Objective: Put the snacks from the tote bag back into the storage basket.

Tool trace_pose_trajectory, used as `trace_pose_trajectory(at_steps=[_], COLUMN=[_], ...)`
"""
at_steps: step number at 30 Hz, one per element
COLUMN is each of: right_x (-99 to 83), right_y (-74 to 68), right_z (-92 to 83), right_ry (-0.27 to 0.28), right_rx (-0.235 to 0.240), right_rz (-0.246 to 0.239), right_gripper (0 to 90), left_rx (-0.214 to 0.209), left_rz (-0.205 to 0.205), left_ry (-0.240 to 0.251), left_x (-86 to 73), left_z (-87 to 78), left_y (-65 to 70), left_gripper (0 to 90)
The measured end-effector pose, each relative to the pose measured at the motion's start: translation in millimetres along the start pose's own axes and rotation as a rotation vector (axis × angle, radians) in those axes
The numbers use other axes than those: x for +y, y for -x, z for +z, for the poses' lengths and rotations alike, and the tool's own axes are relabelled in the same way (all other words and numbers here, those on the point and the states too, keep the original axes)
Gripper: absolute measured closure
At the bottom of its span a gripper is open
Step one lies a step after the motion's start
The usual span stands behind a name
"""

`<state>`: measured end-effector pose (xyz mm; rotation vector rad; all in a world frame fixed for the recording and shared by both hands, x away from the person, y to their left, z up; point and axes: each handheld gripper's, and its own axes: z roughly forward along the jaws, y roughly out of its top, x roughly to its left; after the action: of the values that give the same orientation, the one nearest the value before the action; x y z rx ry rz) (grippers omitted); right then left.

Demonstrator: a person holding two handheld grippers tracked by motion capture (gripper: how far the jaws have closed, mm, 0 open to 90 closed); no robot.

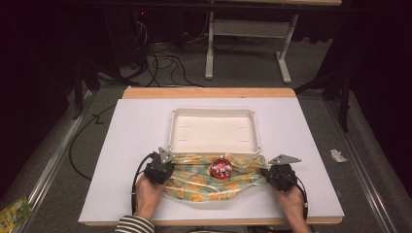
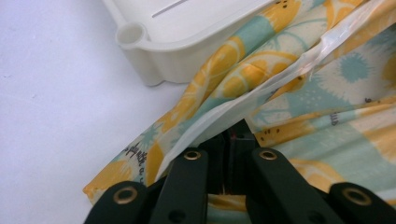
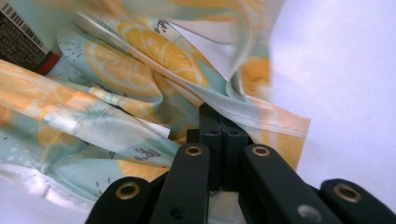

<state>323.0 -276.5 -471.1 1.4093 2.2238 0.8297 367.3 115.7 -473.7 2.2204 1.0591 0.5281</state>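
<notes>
A lemon-print bag [image 1: 204,187] lies crumpled on the white table, just in front of a white tray [image 1: 214,112]. A red round-topped can [image 1: 221,168] rests on the bag's middle. My left gripper [image 1: 169,170] is shut on the bag's left edge. In the left gripper view its jaws [image 2: 232,135] pinch a fold of the bag [image 2: 327,93] beside the tray's corner [image 2: 154,56]. My right gripper [image 1: 267,174] is shut on the bag's right edge, and the right gripper view shows its jaws [image 3: 219,121] clamped on the hemmed edge of the bag [image 3: 116,60].
The white table sheet [image 1: 131,145] extends around the tray and bag. A barcode label with a red band [image 3: 21,44] peeks in at the top left of the right gripper view. Cables and a desk frame [image 1: 248,43] stand on the floor beyond the table.
</notes>
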Motion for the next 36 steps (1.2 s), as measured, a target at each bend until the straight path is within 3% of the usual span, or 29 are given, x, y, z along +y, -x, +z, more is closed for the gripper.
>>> trace_pose_trajectory(at_steps=[9,11,17,22,26,33,36], right_x=[0.0,0.0,1.1,17.5,34.2,61.3,70.5], right_y=[-4.4,-4.9,-14.5,-20.3,-25.0,-31.4,-31.0], right_z=[-2.3,-3.4,-21.4,-39.0,-43.8,-37.8,-33.0], right_ry=[-0.012,-0.011,0.089,0.149,0.165,0.173,0.171], right_rx=[-0.029,-0.012,0.017,0.039,0.056,0.064,0.087], right_rz=[-0.018,-0.027,-0.075,-0.112,-0.143,-0.205,-0.2], right_gripper=[90.0,89.5,78.7,69.9,62.7,55.0,53.5], left_rx=[-0.031,-0.032,-0.044,-0.044,-0.045,-0.045,-0.044], left_rz=[-0.03,-0.018,-0.013,-0.013,-0.01,-0.011,-0.009], left_ry=[0.045,0.057,0.072,0.077,0.075,0.077,0.076], left_x=[-6.0,-7.6,-9.4,-9.6,-9.2,-9.0,-8.8], left_z=[0.0,0.1,0.5,0.7,0.8,1.2,1.2], left_y=[-2.7,-2.5,-3.4,-3.1,-2.6,-2.0,-1.8], left_gripper=[89.7,89.6,89.1,88.9,88.7,88.5,88.5])
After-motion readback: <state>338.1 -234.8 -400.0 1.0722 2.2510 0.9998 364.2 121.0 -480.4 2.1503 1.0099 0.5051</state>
